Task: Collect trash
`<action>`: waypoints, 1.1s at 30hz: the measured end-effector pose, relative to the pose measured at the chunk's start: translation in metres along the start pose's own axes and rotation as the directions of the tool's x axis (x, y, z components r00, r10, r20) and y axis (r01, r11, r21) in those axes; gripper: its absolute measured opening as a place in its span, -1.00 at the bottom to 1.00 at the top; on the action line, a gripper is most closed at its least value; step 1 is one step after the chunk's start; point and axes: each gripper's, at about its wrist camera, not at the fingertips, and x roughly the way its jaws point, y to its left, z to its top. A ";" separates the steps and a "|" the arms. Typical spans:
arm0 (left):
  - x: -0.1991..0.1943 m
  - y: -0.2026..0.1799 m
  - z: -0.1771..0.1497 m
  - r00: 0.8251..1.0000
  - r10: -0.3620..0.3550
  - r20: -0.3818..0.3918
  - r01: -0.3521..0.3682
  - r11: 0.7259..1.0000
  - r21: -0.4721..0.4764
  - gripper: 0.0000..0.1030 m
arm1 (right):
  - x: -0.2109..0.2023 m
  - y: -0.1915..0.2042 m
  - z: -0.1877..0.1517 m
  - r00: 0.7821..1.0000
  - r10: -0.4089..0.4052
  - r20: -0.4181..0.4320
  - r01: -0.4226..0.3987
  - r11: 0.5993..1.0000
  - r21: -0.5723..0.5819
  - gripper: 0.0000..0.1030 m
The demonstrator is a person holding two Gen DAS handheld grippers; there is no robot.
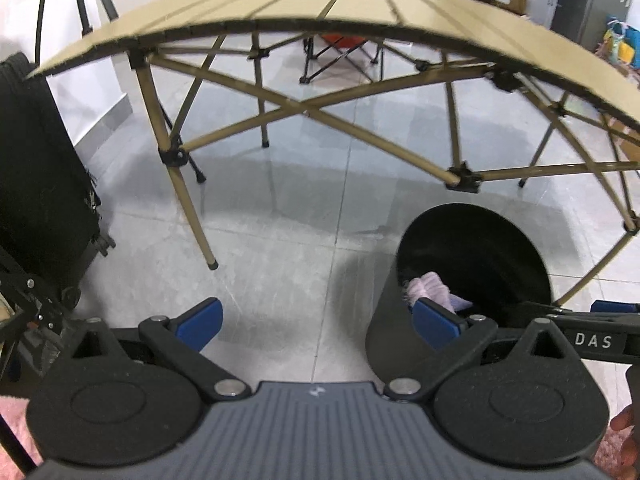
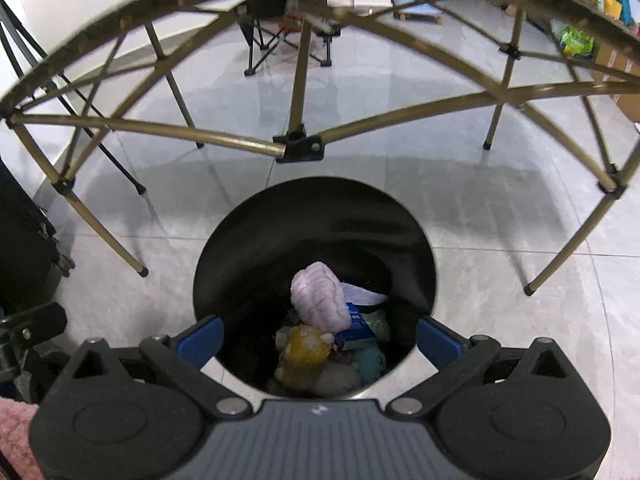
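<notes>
A round black trash bin [image 2: 312, 216] stands on the tiled floor below my right gripper [image 2: 318, 340], which hangs open over its mouth with nothing between the blue pads. Inside lie a pale lilac fluffy cloth [image 2: 320, 300], a yellow plush toy [image 2: 306, 350], a blue packet and other scraps. In the left wrist view the same bin [image 1: 476, 248] sits lower right with the lilac cloth [image 1: 430, 286] showing. My left gripper [image 1: 318, 322] is open and empty over bare floor, left of the bin. The right gripper's arm [image 1: 592, 340] crosses at the right.
A tan folding table [image 1: 320, 4] with a crossed gold frame [image 2: 298, 146] spans the space beyond the bin. A black case [image 1: 36, 184] stands at the left. A folding chair [image 2: 288, 36] and boxes sit further back. A pink fuzzy sleeve [image 2: 16, 428] shows bottom left.
</notes>
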 end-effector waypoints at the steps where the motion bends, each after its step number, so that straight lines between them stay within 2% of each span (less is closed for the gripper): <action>1: -0.007 -0.002 -0.002 1.000 -0.004 0.013 0.004 1.000 0.007 1.00 | -0.009 -0.001 -0.003 1.000 -0.001 0.012 0.001 1.000 0.001 1.00; 6: -0.044 -0.007 -0.012 0.997 -0.032 0.073 0.031 0.999 0.022 1.00 | -0.051 -0.009 -0.021 0.998 -0.003 0.064 0.003 1.000 0.007 1.00; 20: -0.117 -0.020 -0.056 0.988 -0.107 0.113 0.097 0.991 0.091 1.00 | -0.146 -0.015 -0.089 0.987 0.034 0.154 -0.028 0.999 -0.043 1.00; 33: -0.142 -0.028 -0.071 0.983 -0.125 0.137 0.108 0.986 0.125 1.00 | -0.182 -0.012 -0.106 0.974 0.064 0.218 -0.049 0.996 -0.072 1.00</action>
